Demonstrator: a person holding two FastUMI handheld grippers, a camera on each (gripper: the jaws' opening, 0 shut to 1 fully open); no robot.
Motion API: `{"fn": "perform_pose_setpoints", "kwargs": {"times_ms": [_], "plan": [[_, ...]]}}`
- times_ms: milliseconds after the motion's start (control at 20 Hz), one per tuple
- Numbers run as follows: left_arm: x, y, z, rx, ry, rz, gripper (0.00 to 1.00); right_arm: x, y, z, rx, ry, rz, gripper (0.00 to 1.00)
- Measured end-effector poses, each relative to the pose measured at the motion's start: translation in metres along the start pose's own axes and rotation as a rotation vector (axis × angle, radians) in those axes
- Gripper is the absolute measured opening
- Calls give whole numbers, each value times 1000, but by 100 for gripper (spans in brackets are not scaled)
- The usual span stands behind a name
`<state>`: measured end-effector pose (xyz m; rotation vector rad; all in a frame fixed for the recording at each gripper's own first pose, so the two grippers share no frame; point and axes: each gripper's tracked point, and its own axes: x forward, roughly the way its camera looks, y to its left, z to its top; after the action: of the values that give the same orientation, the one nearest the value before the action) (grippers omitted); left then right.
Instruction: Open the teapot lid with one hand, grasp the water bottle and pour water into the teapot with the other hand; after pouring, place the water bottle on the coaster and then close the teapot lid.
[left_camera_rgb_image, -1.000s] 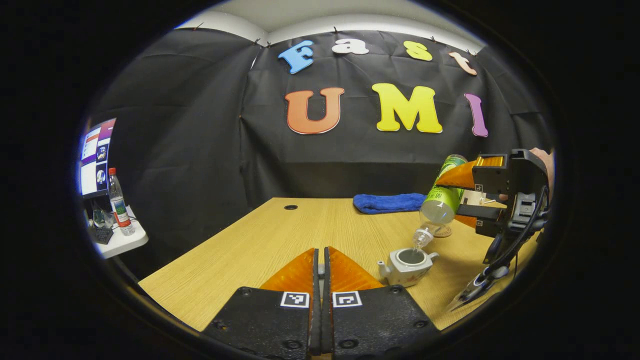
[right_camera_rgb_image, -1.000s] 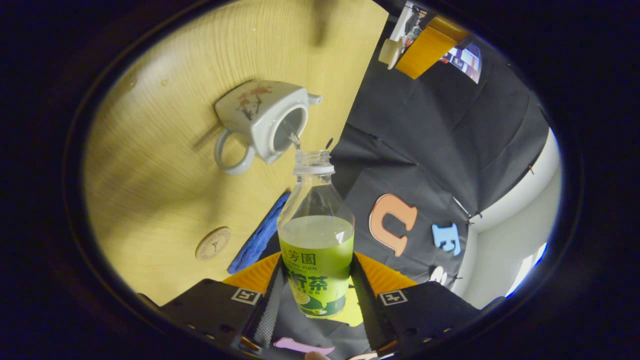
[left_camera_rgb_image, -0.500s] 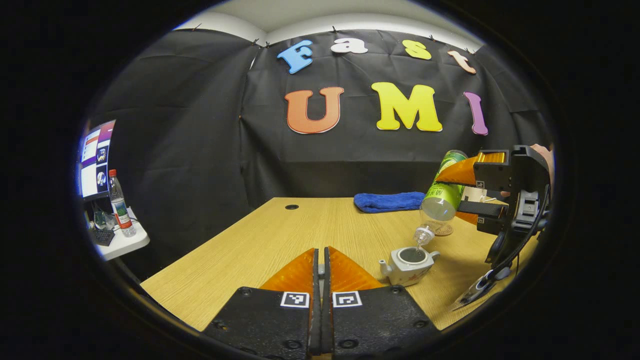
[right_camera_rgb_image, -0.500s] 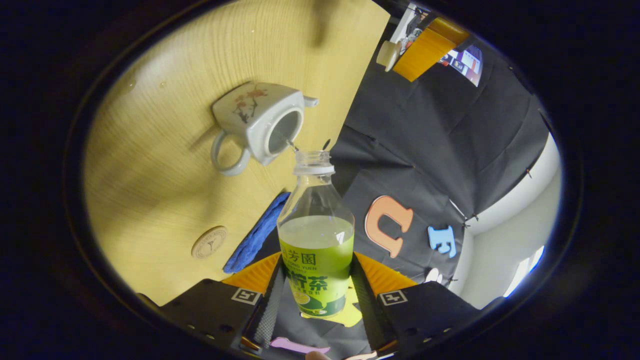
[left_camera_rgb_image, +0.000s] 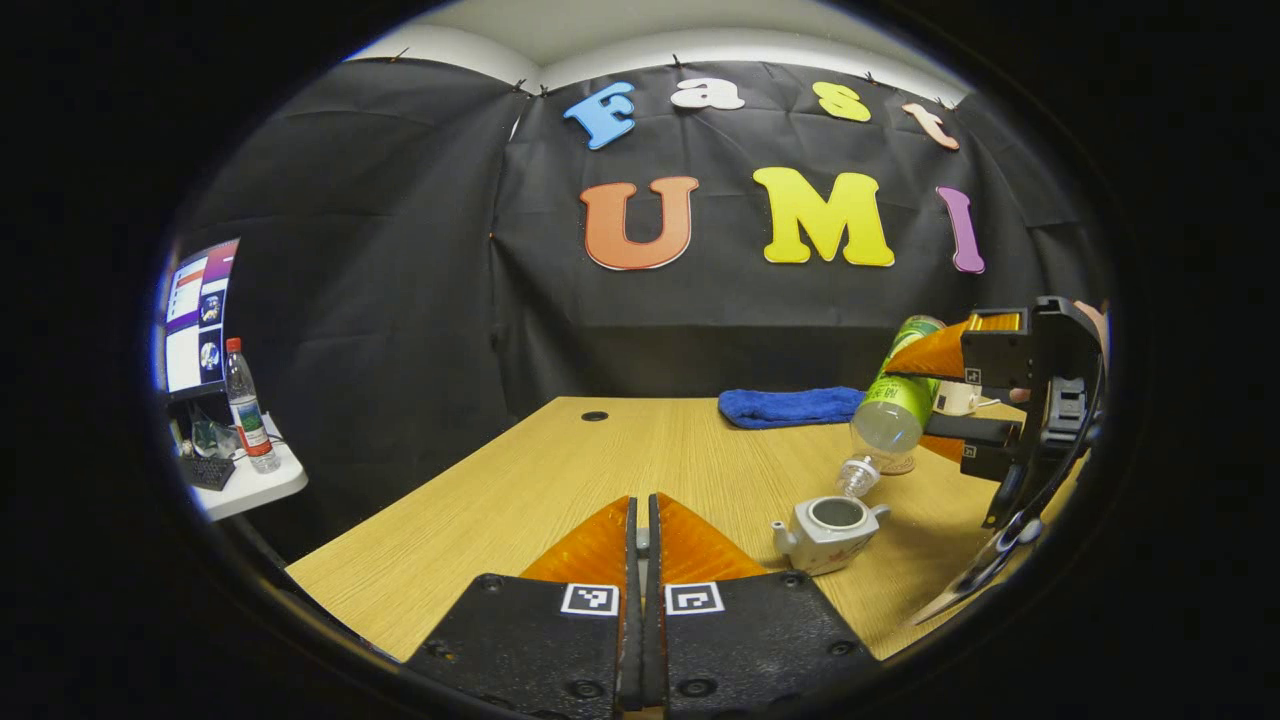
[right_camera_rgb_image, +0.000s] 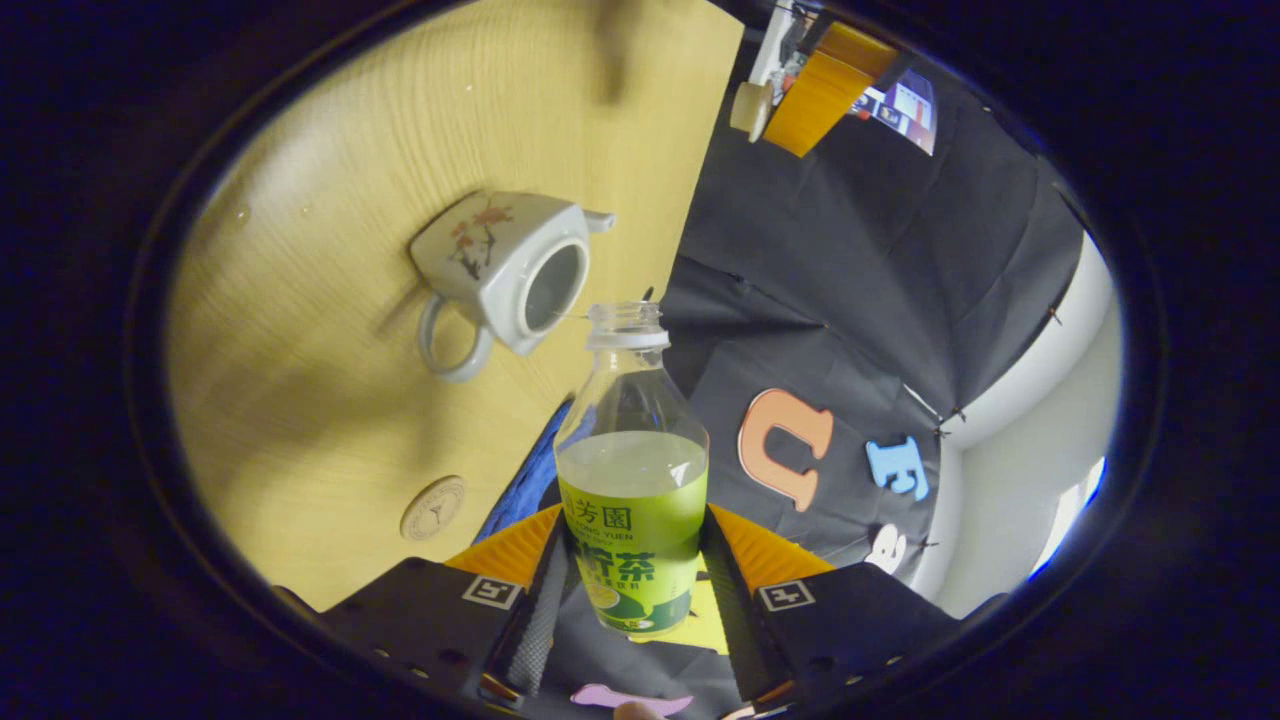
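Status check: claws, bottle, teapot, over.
Right claw shut on water bottle, tilted by open teapot. Left claw shut, lid unseen. Coaster free.

A blue towel (left_camera_rgb_image: 790, 406) lies on the wooden table (left_camera_rgb_image: 560, 480); a monitor (left_camera_rgb_image: 198, 315) glows beyond it.

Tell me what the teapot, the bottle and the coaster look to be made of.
Teapot: likely glazed ceramic, glossy white with a painted floral sprig. Bottle: clear plastic, see-through above a printed green label. Coaster: pale tan disc, matte, possibly wood or cork; too small to tell.
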<state>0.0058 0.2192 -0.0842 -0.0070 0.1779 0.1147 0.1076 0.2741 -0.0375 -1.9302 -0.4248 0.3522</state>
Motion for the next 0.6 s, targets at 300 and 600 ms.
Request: {"fn": "perform_pose_setpoints", "kwargs": {"times_ms": [300, 600], "plan": [[-1, -4, 4, 2, -6, 6, 3, -5, 12, -3, 359, -21, 56, 70], [-1, -31, 19, 16, -45, -15, 3, -16, -22, -33, 791, -44, -15, 72]]}}
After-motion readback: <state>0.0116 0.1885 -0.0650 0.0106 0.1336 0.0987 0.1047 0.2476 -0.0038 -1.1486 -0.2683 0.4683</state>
